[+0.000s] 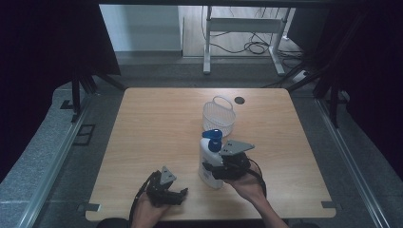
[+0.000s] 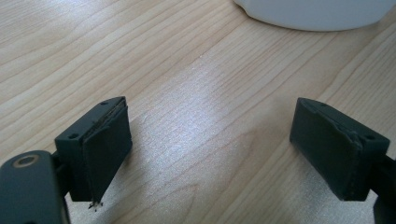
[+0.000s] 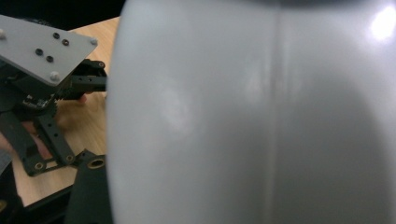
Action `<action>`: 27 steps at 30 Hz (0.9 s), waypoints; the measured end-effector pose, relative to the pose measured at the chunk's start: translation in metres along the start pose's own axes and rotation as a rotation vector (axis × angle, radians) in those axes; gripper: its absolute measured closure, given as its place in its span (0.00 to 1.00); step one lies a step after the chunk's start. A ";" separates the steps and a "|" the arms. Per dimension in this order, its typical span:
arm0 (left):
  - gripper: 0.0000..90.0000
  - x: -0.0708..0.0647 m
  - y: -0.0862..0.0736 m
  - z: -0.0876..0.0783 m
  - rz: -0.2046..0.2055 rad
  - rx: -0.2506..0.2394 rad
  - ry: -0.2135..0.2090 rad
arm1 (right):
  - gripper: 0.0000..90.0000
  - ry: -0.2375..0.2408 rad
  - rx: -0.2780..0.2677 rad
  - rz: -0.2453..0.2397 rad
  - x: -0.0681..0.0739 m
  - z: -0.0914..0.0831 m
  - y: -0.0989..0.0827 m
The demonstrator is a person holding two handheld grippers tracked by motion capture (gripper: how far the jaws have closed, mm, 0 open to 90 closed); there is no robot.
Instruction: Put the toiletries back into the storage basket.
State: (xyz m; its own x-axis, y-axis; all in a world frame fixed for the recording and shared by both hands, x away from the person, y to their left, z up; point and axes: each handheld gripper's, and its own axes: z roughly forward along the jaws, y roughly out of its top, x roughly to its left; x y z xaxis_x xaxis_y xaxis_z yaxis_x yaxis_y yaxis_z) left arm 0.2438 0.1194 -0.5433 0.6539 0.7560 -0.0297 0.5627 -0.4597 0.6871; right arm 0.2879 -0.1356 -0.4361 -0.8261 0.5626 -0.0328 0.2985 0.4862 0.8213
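while the bottle hides its jaws, the right gripper clamps it.

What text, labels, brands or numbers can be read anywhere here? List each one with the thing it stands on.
None can be read.
White pump bottle, held upright in the right gripper: a dark patch that may be a label shows on its front in the high view, too small and blurred to read.
The bottle's side in the right gripper view: plain white, no print.
White mesh basket, wooden table, left gripper: no markings to be seen.
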 end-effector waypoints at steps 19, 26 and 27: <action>0.13 0.000 0.000 0.000 0.000 -0.002 -0.001 | 0.40 0.075 0.006 -0.016 -0.019 -0.010 0.018; 0.13 0.000 0.000 0.000 0.003 -0.002 -0.001 | 0.40 0.099 0.001 -0.030 -0.029 -0.012 0.024; 0.13 0.000 0.000 0.000 0.003 -0.002 -0.001 | 0.40 0.101 0.000 -0.032 -0.031 -0.012 0.026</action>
State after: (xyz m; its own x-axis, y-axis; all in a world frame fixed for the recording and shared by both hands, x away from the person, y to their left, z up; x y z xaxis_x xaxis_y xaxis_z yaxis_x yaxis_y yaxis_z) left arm 0.2440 0.1195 -0.5435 0.6561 0.7541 -0.0278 0.5593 -0.4612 0.6888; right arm 0.3150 -0.1487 -0.4071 -0.8789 0.4771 -0.0013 0.2716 0.5026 0.8208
